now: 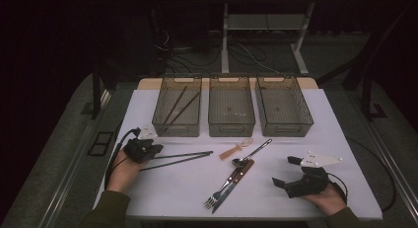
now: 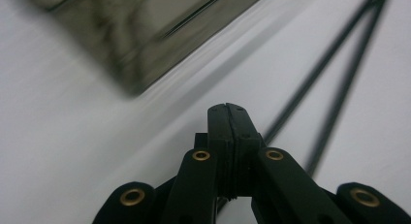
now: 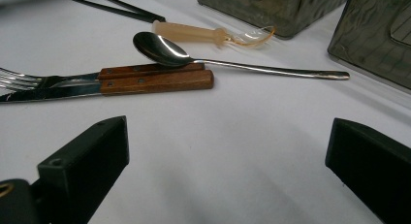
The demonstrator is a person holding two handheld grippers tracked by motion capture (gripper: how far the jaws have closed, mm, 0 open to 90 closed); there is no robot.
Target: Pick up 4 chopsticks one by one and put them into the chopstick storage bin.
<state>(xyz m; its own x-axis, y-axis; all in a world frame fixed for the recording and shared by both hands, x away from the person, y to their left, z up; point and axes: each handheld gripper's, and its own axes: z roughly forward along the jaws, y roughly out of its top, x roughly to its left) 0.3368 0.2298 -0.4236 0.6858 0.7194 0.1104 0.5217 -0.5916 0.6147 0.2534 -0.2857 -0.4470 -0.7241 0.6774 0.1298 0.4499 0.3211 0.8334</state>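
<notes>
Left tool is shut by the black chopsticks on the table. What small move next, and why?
Probably open the left tool and ease it onto the chopsticks' near ends: its jaws meet with nothing between them, the pair lies beside it on the table, and two chopsticks already lie in the left bin.

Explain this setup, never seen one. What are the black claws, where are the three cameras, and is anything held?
A person holds a two-jaw tool in each hand. The high view looks down on the table; the other two cameras ride on the tools and look along their jaws. The left gripper is shut, apparently empty, beside a pair of black chopsticks. The right gripper is open and empty, facing the cutlery: a metal spoon, a wood-handled fork and knife, and a pale plastic spoon. Three clear bins stand behind; the left bin already contains chopsticks.
</notes>
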